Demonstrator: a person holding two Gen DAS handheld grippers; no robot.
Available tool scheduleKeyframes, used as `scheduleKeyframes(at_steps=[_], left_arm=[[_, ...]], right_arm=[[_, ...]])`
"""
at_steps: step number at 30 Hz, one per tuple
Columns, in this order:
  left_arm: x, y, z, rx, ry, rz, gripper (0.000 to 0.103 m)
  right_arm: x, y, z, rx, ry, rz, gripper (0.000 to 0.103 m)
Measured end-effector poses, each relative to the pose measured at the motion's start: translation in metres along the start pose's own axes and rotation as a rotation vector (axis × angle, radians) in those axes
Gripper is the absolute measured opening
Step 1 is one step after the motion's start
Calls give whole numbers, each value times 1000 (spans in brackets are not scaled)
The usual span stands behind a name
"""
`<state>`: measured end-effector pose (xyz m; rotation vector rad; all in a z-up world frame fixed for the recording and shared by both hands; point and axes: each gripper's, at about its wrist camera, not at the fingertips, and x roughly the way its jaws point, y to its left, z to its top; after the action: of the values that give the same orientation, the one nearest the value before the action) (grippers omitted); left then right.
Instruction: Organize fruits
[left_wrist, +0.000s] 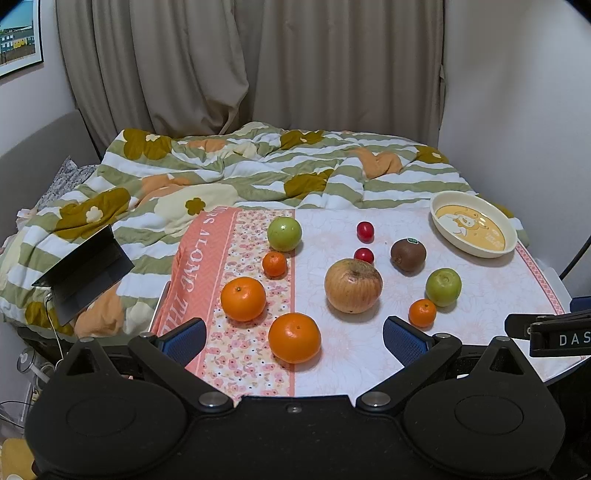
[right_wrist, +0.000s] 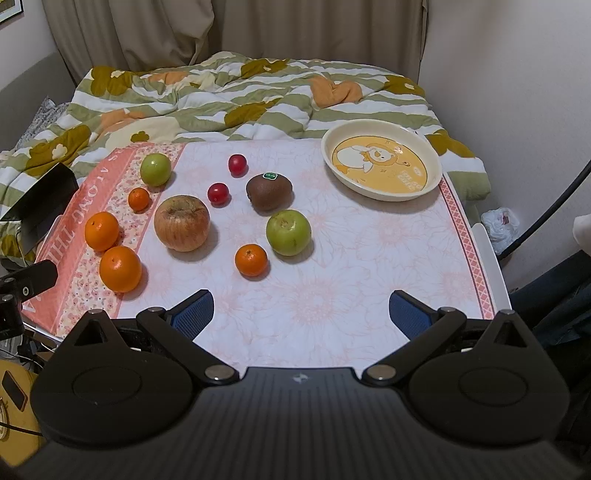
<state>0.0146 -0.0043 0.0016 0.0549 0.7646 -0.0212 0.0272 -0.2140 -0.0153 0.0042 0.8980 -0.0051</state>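
Fruits lie loose on a table with a pink floral cloth (right_wrist: 332, 295). There are two big oranges (left_wrist: 294, 338) (left_wrist: 243, 298), two small mandarins (left_wrist: 274, 263) (left_wrist: 422, 312), a large apple (left_wrist: 353, 285) (right_wrist: 181, 223), two green fruits (left_wrist: 284, 233) (right_wrist: 288, 232), a kiwi (right_wrist: 269, 192) and two small red fruits (right_wrist: 237, 164) (right_wrist: 218, 193). A cream plate with a yellow cartoon (right_wrist: 381, 164) (left_wrist: 472, 224) stands empty at the far right. My left gripper (left_wrist: 294, 338) is open above the near edge, around a big orange without touching. My right gripper (right_wrist: 301, 314) is open and empty over bare cloth.
A bed with a striped floral duvet (left_wrist: 258, 173) lies behind the table. A dark open laptop (left_wrist: 86, 267) sits on the bed at left. Curtains and a white wall stand behind. The table's right edge (right_wrist: 487, 258) drops off beside a cable and a bag.
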Motion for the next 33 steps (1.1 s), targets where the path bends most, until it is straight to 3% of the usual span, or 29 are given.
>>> scheduleKeyframes(at_steps=[33], left_arm=[[-1,2,0,-4,-2,-3,103]], right_arm=[[-2,0,2,4,-4,0,103]])
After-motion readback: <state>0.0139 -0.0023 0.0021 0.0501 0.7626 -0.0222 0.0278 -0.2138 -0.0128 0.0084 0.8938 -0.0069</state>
